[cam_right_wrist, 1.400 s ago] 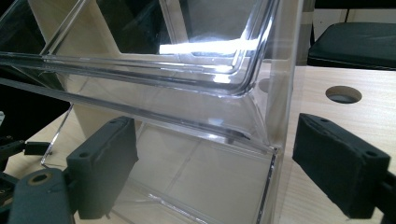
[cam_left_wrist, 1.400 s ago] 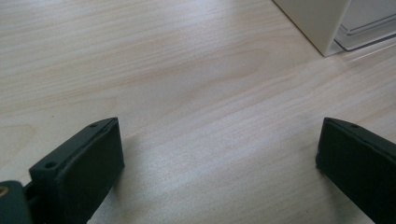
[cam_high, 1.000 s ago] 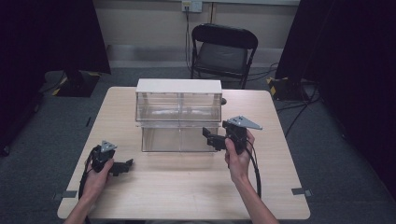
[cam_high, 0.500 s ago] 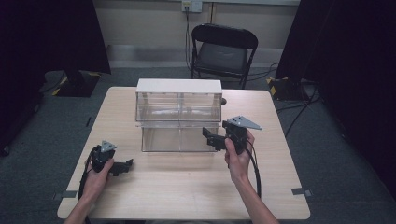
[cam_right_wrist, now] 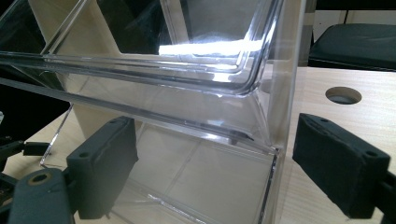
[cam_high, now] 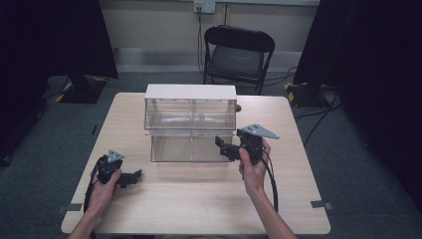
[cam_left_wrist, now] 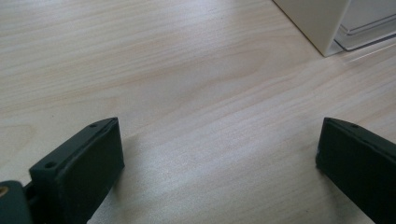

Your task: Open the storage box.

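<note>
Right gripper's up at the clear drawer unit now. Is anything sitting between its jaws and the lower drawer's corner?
Nothing visible. In the right gripper view the right gripper is open, its jaws set to either side of the front right corner of the lower drawer, with bare table beside it. The left gripper rests open, off to the side.

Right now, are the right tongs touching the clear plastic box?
Cannot tell. In the right gripper view the right tongs stand open around the clear plastic box's corner edge, but that view shows neither contact nor a gap plainly.

A studio-like lab: black curtains [cam_high: 54, 40], folding chair [cam_high: 238, 52], taped floor.
</note>
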